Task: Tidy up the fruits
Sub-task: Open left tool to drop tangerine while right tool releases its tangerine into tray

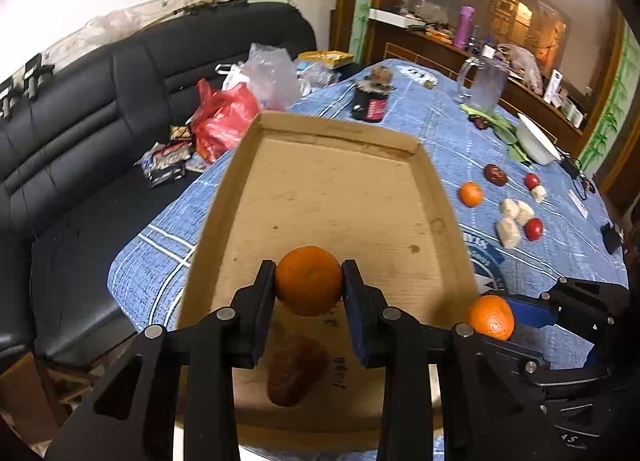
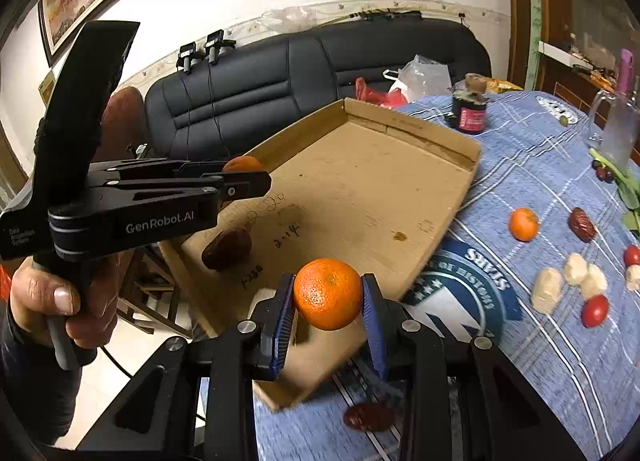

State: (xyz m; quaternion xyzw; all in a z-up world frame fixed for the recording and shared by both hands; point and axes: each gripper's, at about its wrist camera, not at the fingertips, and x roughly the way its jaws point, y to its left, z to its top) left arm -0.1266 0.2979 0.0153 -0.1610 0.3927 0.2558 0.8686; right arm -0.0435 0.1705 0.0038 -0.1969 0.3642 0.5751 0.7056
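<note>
My left gripper is shut on an orange mandarin above the near end of the shallow cardboard tray. A dark red date lies in the tray below it. My right gripper is shut on a second mandarin over the tray's near right corner; that mandarin also shows in the left wrist view. On the blue cloth lie a third mandarin, another date, two cherry tomatoes and several white pieces.
A date lies on the cloth under my right gripper. A dark jar, a glass mug and a white bowl stand at the table's far end. A black sofa with plastic bags is on the left.
</note>
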